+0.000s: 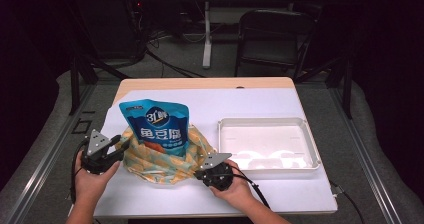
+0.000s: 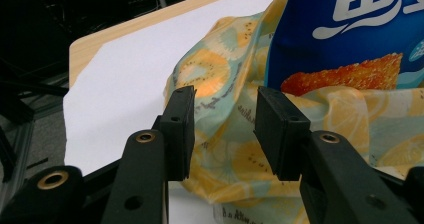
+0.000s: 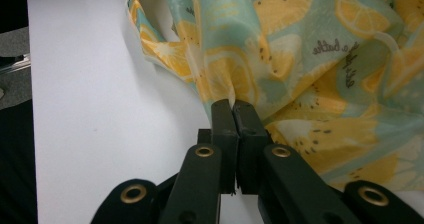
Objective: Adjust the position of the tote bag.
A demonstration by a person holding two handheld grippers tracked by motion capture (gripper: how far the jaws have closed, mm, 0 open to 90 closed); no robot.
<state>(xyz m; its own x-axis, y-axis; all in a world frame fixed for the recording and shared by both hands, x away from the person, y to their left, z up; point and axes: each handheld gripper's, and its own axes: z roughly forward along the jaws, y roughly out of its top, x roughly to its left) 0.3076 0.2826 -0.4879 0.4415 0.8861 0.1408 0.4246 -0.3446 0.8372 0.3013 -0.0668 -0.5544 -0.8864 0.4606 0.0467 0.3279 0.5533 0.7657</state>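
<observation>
Centrally on the white table (image 1: 280, 104), a blue snack bag (image 1: 156, 125) stands upright inside a yellow-and-green fruit-print cloth bag (image 1: 170, 159), whose fabric bunches around the blue bag's lower half. Open tabletop lies behind the two and along the near edge between the person's hands; to the right, just beside the cloth bag, sits a white tray (image 1: 314, 149), its far wall close to the table's right edge. The snack bag's lower part is hidden by the cloth, and its top is cut off in the left gripper view. The left gripper (image 1: 120, 150) is at the cloth bag's left rim with its jaws spread; in the left gripper view (image 2: 225, 134) the fabric lies in the gap between them, and whether either pad touches it cannot be told. The right gripper (image 1: 199, 174), at the cloth bag's right front corner, has its jaws pressed together on a fold of the cloth, plain in the right gripper view (image 3: 232, 115).
</observation>
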